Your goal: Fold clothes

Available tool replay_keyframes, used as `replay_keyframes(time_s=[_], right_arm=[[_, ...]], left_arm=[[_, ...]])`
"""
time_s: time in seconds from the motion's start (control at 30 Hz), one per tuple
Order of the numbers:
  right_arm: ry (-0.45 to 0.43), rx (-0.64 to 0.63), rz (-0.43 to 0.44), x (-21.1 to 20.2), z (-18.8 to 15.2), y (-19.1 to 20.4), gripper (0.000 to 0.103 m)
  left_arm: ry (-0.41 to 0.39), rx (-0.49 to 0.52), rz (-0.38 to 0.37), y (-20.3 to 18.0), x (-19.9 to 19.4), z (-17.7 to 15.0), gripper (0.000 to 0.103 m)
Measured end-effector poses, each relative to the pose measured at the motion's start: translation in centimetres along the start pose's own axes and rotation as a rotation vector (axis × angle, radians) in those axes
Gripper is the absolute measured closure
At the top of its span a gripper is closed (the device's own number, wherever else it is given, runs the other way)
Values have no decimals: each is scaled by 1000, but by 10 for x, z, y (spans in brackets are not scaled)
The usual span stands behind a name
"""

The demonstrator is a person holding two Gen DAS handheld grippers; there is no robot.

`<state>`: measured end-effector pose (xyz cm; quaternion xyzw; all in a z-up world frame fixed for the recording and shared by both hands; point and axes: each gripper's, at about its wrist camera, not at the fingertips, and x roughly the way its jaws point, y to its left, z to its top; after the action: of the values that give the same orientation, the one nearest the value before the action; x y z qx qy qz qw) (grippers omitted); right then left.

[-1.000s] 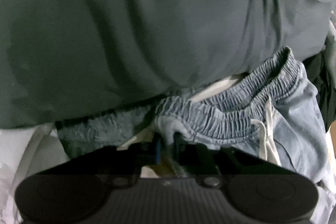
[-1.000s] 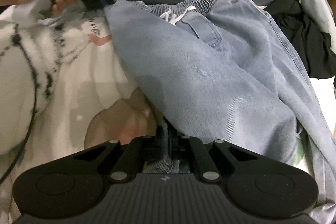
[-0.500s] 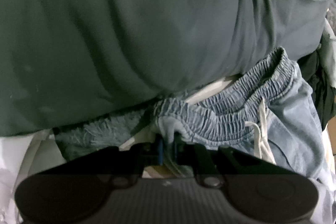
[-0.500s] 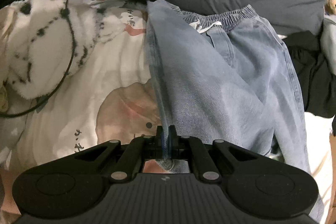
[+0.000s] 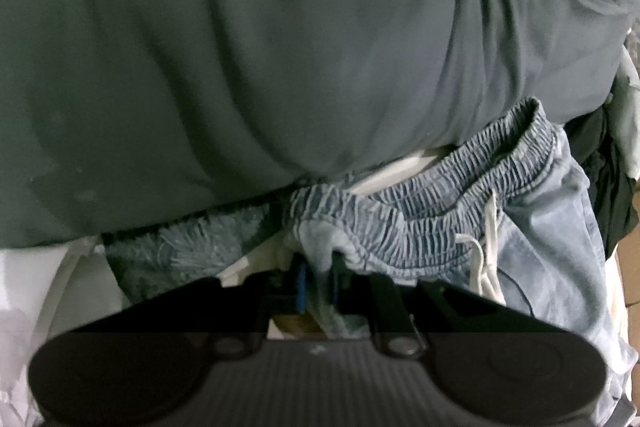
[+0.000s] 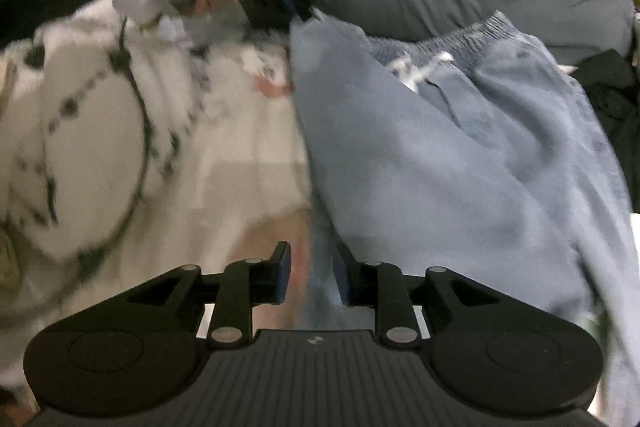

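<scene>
Left tool pinches the jeans' waistband; right tool is letting go of a leg edge.

Left wrist: the left tool [image 5: 320, 273], nearly closed, grips the ruched elastic waistband of the pale denim jeans [image 5: 536, 239], tight under a grey pillow [image 5: 256, 59]. Right wrist: the right tool [image 6: 311, 277] is opening, denim edge loose between its jaws; jeans lie on a printed bedsheet [image 6: 240, 163].

right gripper [image 6: 311, 277] jaws opening, jeans [image 6: 460, 167] released
</scene>
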<state>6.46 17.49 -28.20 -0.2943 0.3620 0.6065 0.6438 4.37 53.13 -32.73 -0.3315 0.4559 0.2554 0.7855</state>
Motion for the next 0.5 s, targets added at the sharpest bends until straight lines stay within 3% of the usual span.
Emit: replay_keyframes(time_s=[0.23,0.5], right_arm=[[-75,115,53,57,18,15,70],[-85,167,-52,91,30,9,62]], left_arm=[[3,-15,-13,6,-4,-2,91],[-1,-44,-16,6,-14,-10,88]])
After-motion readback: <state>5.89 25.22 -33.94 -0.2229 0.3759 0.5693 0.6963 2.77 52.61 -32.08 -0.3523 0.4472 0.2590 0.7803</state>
